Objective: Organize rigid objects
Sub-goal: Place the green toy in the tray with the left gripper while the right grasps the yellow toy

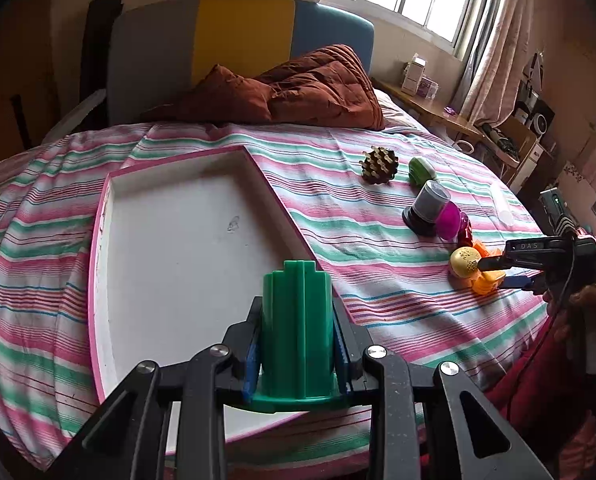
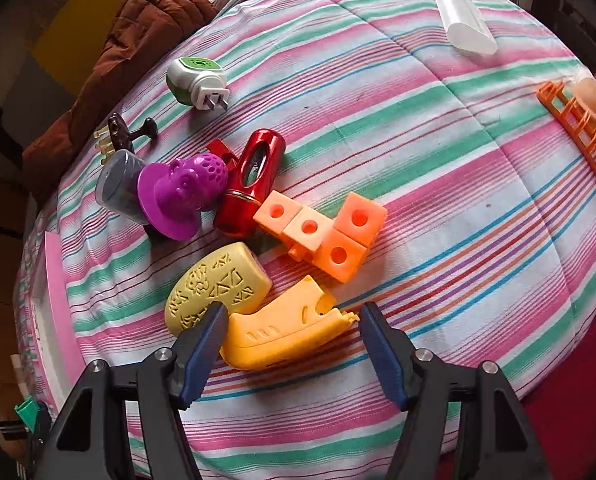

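**Green piece over the tray, yellow shoe next**

Nearest your lens, the left claw [image 1: 298, 344] is clamped tight on the ribbed green plastic cylinder [image 1: 297, 328], which hangs over the near corner of the pink-rimmed white tray [image 1: 102, 208]. That tray sits on the striped bedspread [image 1: 338, 216] and looks bare inside. Let go too near the rim and, as I judge it, the cylinder could catch the edge and tip out onto the bed; the soft cover under the tray may also let it rock.

Moving right, the loose pile lies well apart from the tray: pinecone [image 1: 380, 164], green plug-in device [image 2: 196, 78], grey canister [image 2: 118, 186], purple perforated toy [image 2: 186, 192], red clip-like case [image 2: 254, 184], orange linked cubes [image 2: 326, 232] and an embossed pale-yellow piece [image 2: 214, 284].

Your right claw [image 2: 290, 318] stands half open, astride the yellow toy shoe [image 2: 282, 332] without pressing it. Its left finger [image 2: 206, 332] sits against the embossed piece, so closing may pinch both or shove that piece aside. The shoe's smooth sloped shell could also slip out.
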